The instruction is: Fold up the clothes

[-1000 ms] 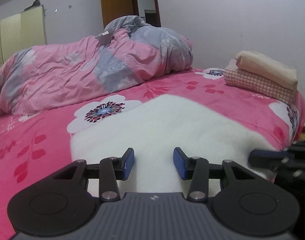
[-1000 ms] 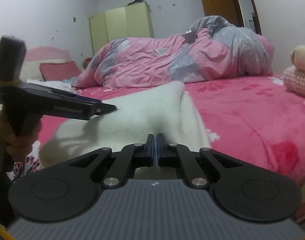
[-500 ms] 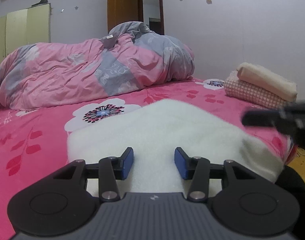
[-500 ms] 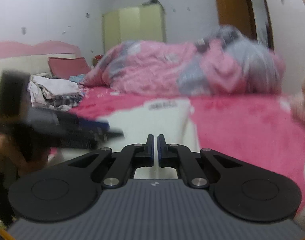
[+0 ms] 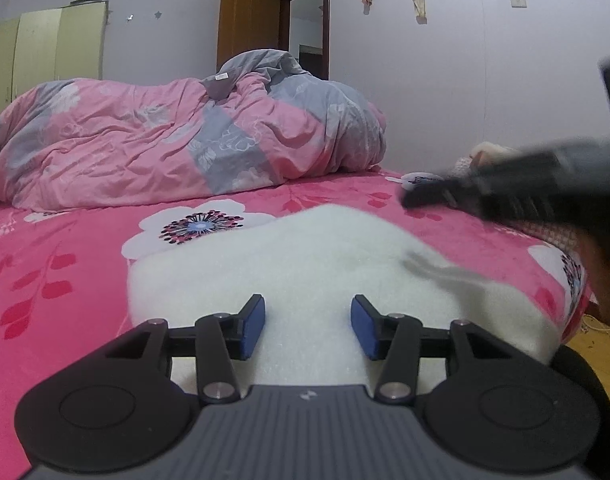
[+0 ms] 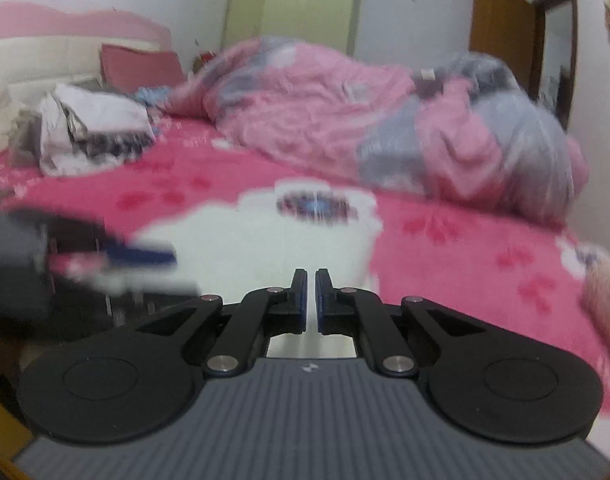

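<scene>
Left tongs [image 5: 307, 328], left wrist view: my blue pads stood well apart, nothing between them, poised over the near edge of the white fleece garment [image 5: 305, 256]. That garment lay flat on the pink floral bed sheet [image 5: 57, 264], near the foot edge of the bed. Crumpled pink-and-grey duvet [image 5: 193, 140] heaped behind it. My right tongs [image 5: 425, 198] crossed the right of the frame as a dark blurred bar above the garment's right side; their state could not be read there. Wardrobe [image 5: 45, 52] and wooden door [image 5: 245, 24] against the far wall.

Right wrist view, blurred by motion: my right tongs [image 6: 311, 300] were nearly closed, a narrow slit between the pads, gripping nothing. White garment [image 6: 273, 248] just beyond their tips on the sheet [image 6: 485, 264]. Left tongs [image 6: 145, 254] at the left edge, smeared. Pile of unfolded clothes [image 6: 93, 128] near the headboard [image 6: 65, 32].
</scene>
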`<state>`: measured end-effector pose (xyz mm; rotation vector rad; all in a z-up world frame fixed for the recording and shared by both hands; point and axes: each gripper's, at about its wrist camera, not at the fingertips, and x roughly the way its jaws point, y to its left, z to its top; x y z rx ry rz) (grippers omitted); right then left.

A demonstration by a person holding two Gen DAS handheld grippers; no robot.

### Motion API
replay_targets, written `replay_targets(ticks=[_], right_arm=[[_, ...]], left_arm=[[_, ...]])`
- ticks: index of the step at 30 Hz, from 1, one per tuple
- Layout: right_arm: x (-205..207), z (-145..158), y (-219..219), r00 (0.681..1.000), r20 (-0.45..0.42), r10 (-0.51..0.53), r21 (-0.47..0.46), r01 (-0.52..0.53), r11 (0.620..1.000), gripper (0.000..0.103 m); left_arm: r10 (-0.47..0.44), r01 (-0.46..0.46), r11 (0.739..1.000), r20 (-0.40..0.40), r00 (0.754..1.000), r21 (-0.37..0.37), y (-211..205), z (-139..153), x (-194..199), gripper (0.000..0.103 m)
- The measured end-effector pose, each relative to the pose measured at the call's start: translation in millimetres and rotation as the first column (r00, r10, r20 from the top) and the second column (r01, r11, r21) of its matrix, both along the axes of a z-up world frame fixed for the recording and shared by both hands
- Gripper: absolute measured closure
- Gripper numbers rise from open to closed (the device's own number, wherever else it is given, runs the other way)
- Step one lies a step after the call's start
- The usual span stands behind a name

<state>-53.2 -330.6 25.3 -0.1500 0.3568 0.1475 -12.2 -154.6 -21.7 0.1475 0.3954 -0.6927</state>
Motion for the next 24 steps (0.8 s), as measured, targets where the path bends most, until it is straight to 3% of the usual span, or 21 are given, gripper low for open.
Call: replay_targets(ticks=[4, 7, 11, 14, 17, 21, 24], right_arm=[[32.8, 1.6, 1.7, 0.999, -0.011, 0.039, -0.001, -0.039, 0.999, 0.101], [61.4, -29.7, -2.6, 0.992, -0.123, 0.024, -0.020, -0.027, 0.999, 0.102], [63.6, -41.8, -7.2, 0.992, -0.127, 0.011, -0.002, -0.011, 1.000, 0.102], [62.5, -47.1, -2.9, 0.993, -0.116, 0.008, -0.028, -0.011, 1.000, 0.102], [62.0, -48.1, -4.4, 0.993, -0.116, 0.008, -0.012, -0.010, 1.000, 0.103], [63.5, -48.9, -9.2, 0.993, -0.116, 0.011, 0.014, -0.009, 1.000, 0.103], [63.1, -49.4, -11.4, 0.993, -0.117, 0.015, 0.034, -0.011, 0.999, 0.103]], left_arm=[[-0.001, 0.001, 1.000, -0.004, 1.000, -0.007, 0.5, -0.3, 0.7, 0.054], [-0.012, 0.011, 1.000, -0.015, 1.000, -0.013, 1.6, 0.2, 2.1, 0.053], [-0.031, 0.029, 0.999, -0.049, 0.998, -0.038, 8.5, 9.9, 8.1, 0.050], [-0.013, 0.009, 0.996, -0.046, 0.999, -0.085, 15.6, 22.9, 19.4, 0.049], [0.030, -0.033, 0.997, -0.041, 0.999, -0.075, 14.4, 30.0, 36.2, 0.049], [0.066, -0.072, 0.997, -0.176, 0.982, -0.031, 4.3, 9.9, 71.4, 0.049], [0.055, -0.062, 0.997, -0.172, 0.984, -0.036, 4.7, 7.4, 73.2, 0.049]])
